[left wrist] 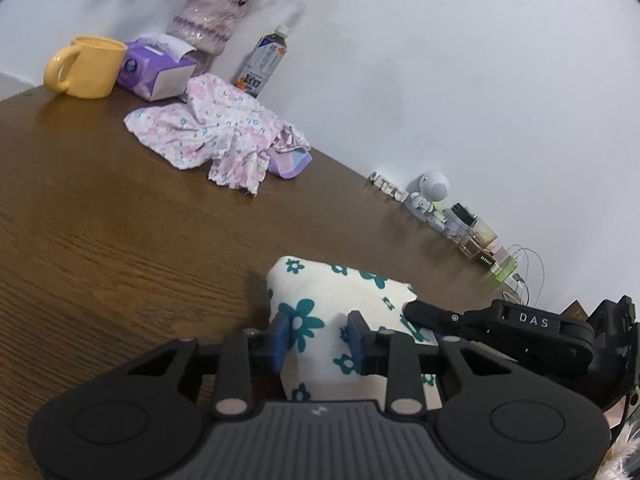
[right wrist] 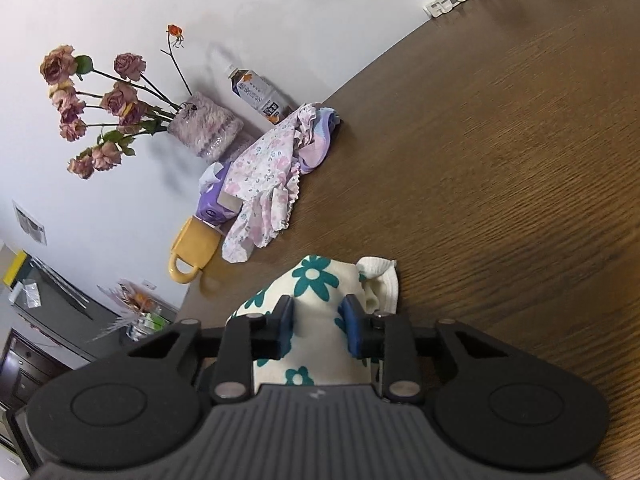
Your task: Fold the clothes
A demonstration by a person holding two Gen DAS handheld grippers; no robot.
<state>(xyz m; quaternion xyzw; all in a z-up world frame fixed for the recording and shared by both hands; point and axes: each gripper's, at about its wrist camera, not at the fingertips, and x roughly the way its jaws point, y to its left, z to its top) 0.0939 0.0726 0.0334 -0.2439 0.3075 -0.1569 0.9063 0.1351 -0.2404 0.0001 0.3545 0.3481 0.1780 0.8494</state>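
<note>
Bare table (right wrist: 500, 160) lies open; crumpled pink garment (left wrist: 216, 136) and mug (left wrist: 90, 66) crowd the wall.

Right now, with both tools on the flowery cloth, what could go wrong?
1. The cloth is bunched between both tools, left tool and right tool. A loose grip might let the fold slip out.
2. The right tool's black body crowds the left one at the cloth, so they could bump.
3. The pink clothes lie beside the bottle and mug; a wide swing might knock those.
</note>
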